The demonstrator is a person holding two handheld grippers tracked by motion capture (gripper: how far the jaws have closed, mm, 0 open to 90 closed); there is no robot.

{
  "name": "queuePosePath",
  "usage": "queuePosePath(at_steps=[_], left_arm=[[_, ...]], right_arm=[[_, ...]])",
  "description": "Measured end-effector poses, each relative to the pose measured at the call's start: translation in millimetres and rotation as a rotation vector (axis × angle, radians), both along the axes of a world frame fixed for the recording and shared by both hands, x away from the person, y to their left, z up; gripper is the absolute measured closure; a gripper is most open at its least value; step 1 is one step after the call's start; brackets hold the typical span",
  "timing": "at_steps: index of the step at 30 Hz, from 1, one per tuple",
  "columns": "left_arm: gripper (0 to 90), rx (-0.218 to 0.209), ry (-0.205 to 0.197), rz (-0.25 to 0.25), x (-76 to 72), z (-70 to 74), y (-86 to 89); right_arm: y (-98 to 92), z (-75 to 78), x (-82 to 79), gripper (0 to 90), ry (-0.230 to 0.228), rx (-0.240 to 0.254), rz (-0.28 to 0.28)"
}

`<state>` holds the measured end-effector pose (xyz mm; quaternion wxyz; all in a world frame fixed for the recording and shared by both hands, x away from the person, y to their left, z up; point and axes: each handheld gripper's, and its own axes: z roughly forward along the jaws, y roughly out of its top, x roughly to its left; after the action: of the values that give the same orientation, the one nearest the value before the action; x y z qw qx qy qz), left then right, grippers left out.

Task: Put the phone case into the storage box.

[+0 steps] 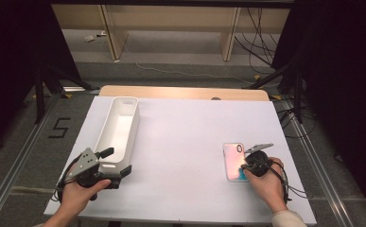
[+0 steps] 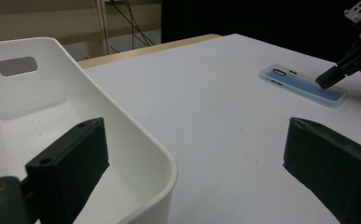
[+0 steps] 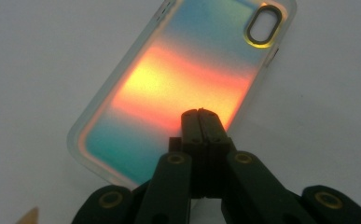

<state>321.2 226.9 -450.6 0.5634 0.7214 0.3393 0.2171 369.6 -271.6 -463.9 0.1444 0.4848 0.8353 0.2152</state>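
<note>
We find a white table (image 1: 180, 142). The left tongs (image 1: 117, 163) are spread wide across the near end wall of the white bin (image 1: 119, 130). The right tongs (image 3: 200, 116), pressed together, rest tip-down on the phone case (image 3: 183, 79) lying flat at the table's right. The floor marking reads "5" (image 1: 60, 127).

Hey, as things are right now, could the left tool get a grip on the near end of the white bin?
Probably yes. The left tool is open and already straddles the near end wall of the white bin: one jaw inside, one outside over the table. Nothing lies between the jaws and the wall; the phone case is far off.
</note>
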Motion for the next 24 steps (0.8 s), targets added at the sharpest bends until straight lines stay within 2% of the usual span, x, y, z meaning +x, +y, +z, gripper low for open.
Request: queuePosePath(at_steps=[5,6,7,9,11,12,16,18,20,23,24], left_arm=[[5.9,-0.001,0.0,-0.002,0.0,-0.1,-0.1],[5.9,0.002,0.0,-0.003,0.0,0.0,0.4],[6.0,0.003,0.002,-0.004,0.0,0.0,0.6],[6.1,0.002,0.006,-0.002,-0.1,-0.2,0.8],[6.2,0.004,0.003,-0.003,0.1,-0.2,1.1],[6.2,0.001,0.003,-0.002,0.0,-0.2,1.2],[6.2,-0.002,0.006,0.001,-0.7,0.0,1.6],[6.2,-0.01,0.002,-0.005,0.1,-0.5,1.7],[6.2,0.0,0.005,0.0,-0.4,-0.1,2.2],[6.4,0.001,0.003,-0.001,-0.1,-0.2,2.4],[6.3,0.0,0.004,-0.001,-0.2,-0.1,2.4]], right_arm=[[0.1,0.4,-0.7,90.0,0.001,-0.001,-0.006],[-1.5,2.0,-0.1,87.6,-0.019,0.001,0.005],[0.7,4.3,-2.8,86.6,-0.003,0.028,-0.039],[-2.3,7.4,-2.9,84.6,-0.04,0.027,-0.021],[-3.6,11.1,-6.2,81.2,-0.036,0.054,-0.043],[-5.5,11.7,-5.9,79.8,-0.055,0.062,-0.042],[-12.1,15.8,-9.6,68.8,-0.077,0.106,-0.075],[-16.7,16.8,-10.8,61.9,-0.092,0.12,-0.064],[-20.0,18.4,-11.9,56.6,-0.109,0.145,-0.059],[-23.9,22.7,-13.2,48.5,-0.175,0.166,-0.041],[-26.0,24.3,-12.6,46.1,-0.206,0.172,-0.02]])
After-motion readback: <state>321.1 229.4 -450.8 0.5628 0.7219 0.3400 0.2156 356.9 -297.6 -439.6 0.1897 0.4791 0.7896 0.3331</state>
